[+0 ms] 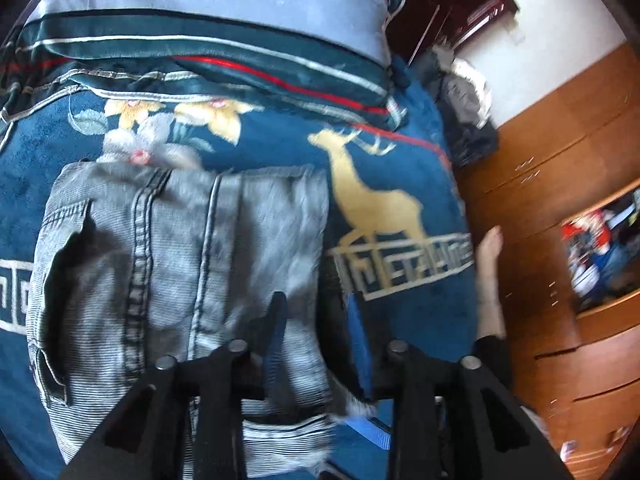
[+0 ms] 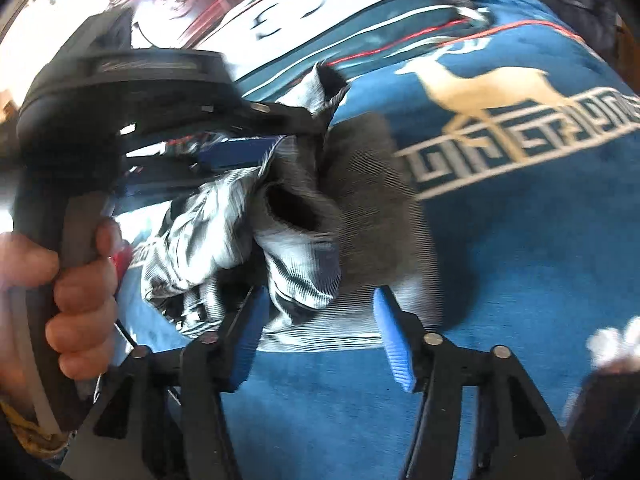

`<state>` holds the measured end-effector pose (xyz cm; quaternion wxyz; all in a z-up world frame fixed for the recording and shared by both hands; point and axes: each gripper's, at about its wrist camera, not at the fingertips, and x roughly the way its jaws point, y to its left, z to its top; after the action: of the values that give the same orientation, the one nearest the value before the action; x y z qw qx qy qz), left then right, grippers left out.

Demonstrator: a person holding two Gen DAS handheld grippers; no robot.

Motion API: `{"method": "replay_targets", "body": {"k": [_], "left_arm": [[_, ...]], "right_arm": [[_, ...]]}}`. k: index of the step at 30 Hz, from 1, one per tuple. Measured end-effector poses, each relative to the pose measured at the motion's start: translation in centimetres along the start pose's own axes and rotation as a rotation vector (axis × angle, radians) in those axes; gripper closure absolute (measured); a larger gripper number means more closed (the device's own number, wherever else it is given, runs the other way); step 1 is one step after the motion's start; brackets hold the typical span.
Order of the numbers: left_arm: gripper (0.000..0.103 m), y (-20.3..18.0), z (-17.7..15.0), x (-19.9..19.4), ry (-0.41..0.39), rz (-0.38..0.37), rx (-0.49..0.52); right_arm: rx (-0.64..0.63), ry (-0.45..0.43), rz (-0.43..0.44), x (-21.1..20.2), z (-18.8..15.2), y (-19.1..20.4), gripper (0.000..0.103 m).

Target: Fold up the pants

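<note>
Grey denim pants (image 1: 180, 256) lie folded on a blue blanket (image 1: 400, 152) with a gold deer. My left gripper (image 1: 316, 312) is open right above the pants' near right edge, one finger over the denim, the other over the blanket. In the right wrist view the pants (image 2: 320, 216) lie bunched just ahead of my right gripper (image 2: 316, 300), which is open with its blue pads (image 2: 394, 344) on either side of the near fabric edge. The left gripper's body (image 2: 120, 92) and the hand holding it show at the left, over the pants.
A folded striped quilt (image 1: 224, 44) lies at the far end of the bed. A wooden drawer cabinet (image 1: 560, 184) stands to the right, with dark clothes (image 1: 468, 120) piled beside the bed. A hand (image 1: 490, 264) shows at the bed's right edge.
</note>
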<state>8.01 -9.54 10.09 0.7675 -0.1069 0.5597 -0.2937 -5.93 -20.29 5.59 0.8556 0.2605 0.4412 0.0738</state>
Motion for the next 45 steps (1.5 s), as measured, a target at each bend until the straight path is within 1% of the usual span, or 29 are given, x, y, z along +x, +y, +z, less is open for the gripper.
{"method": "replay_targets", "body": {"k": [3, 4, 5, 7, 8, 9, 10, 11, 13, 15, 17, 18, 20, 21, 23, 24, 25, 26, 27, 28, 30, 32, 33, 36, 39, 41, 43, 45], "left_arm": [[0.053, 0.0, 0.2, -2.8, -0.05, -0.02, 0.031], [0.049, 0.2, 0.1, -3.8, -0.065, -0.017, 0.047], [0.048, 0.6, -0.1, -5.0, -0.078, -0.008, 0.066], [0.048, 1.5, -0.9, -7.2, -0.102, 0.027, 0.113], [0.048, 2.1, -1.4, -8.1, -0.112, 0.054, 0.138], [0.048, 2.9, -2.4, -9.0, -0.12, 0.093, 0.168], [0.048, 3.7, -3.1, -9.5, -0.12, 0.128, 0.191], [0.048, 4.4, -4.0, -9.9, -0.115, 0.167, 0.215], [0.048, 5.6, -5.6, -10.2, -0.103, 0.219, 0.242], [0.048, 6.6, -6.7, -10.0, -0.083, 0.247, 0.248], [0.048, 7.1, -7.5, -9.7, -0.071, 0.262, 0.255], [0.048, 7.2, -7.8, -9.4, -0.064, 0.266, 0.256], [0.048, 7.0, -8.1, -8.7, -0.054, 0.252, 0.254], [0.048, 6.9, -8.2, -8.4, -0.055, 0.249, 0.251], [0.048, 6.5, -8.4, -7.8, -0.064, 0.262, 0.259], [0.048, 6.2, -8.5, -7.4, -0.067, 0.269, 0.267], [0.047, 6.0, -8.6, -7.0, -0.067, 0.273, 0.274], [0.046, 5.8, -8.7, -6.7, -0.067, 0.27, 0.281], [0.045, 5.5, -8.8, -6.3, -0.069, 0.269, 0.288], [0.045, 5.2, -8.9, -6.0, -0.07, 0.274, 0.298], [0.044, 4.5, -9.2, -5.1, -0.062, 0.293, 0.328], [0.044, 4.0, -9.6, -4.1, -0.045, 0.314, 0.364], [0.044, 3.9, -9.8, -3.7, -0.038, 0.319, 0.377], [0.044, 3.9, -10.3, -2.9, -0.025, 0.33, 0.392], [0.042, 3.9, -10.4, -2.8, -0.034, 0.343, 0.401], [0.041, 4.0, -10.4, -2.7, -0.036, 0.345, 0.395], [0.041, 4.4, -10.4, -2.8, -0.041, 0.33, 0.383], [0.041, 4.7, -10.4, -2.7, -0.045, 0.319, 0.379]], "right_arm": [[0.039, -0.018, -0.027, -1.3, 0.1, -1.4, 0.046], [0.054, -0.033, -0.029, -1.8, 0.1, -1.7, 0.046], [0.062, -0.047, -0.029, -2.3, 0.1, -2.0, 0.046], [0.075, -0.093, -0.008, -3.6, 0.4, -2.3, 0.046], [0.077, -0.11, 0.015, -4.0, 0.6, -2.3, 0.046], [0.068, -0.124, 0.058, -4.5, 0.8, -1.9, 0.046], [0.054, -0.123, 0.084, -4.7, 0.9, -1.5, 0.046], [0.032, -0.112, 0.111, -4.6, 1.3, -0.9, 0.046], [-0.007, -0.07, 0.173, -3.8, 1.5, 0.4, 0.046], [-0.003, -0.014, 0.231, -1.9, 2.1, 1.6, 0.048], [0.015, 0.029, 0.256, 0.2, 2.4, 2.0, 0.051], [0.029, 0.055, 0.254, 1.5, 2.7, 2.2, 0.057], [0.045, 0.086, 0.249, 2.9, 3.1, 2.6, 0.085], [0.044, 0.089, 0.235, 3.3, 3.2, 2.8, 0.089], [0.004, 0.053, 0.195, 2.7, 4.0, 3.7, 0.092], [-0.035, 0.02, 0.165, 2.0, 4.4, 4.2, 0.092], [-0.081, -0.022, 0.116, 1.0, 4.9, 4.7, 0.093], [-0.101, -0.046, 0.081, 0.4, 5.3, 4.9, 0.093], [-0.112, -0.062, 0.043, 0.0, 5.5, 4.8, 0.093], [-0.131, -0.066, -0.015, 0.1, 5.7, 4.5, 0.093], [-0.145, -0.042, -0.092, 1.4, 5.5, 3.3, 0.093], [-0.14, -0.002, -0.132, 2.7, 4.8, 1.9, 0.093], [-0.131, 0.033, -0.152, 4.1, 4.1, 1.0, 0.093], [-0.088, 0.098, -0.158, 6.0, 2.6, -1.1, 0.093], [-0.056, 0.091, -0.119, 5.7, 2.7, -1.8, 0.092], [-0.065, 0.081, -0.099, 4.8, 3.1, -1.6, 0.09], [-0.079, 0.038, -0.071, 3.2, 3.4, -1.4, 0.089], [-0.084, -0.008, -0.047, 1.5, 3.5, -1.6, 0.078]]}}
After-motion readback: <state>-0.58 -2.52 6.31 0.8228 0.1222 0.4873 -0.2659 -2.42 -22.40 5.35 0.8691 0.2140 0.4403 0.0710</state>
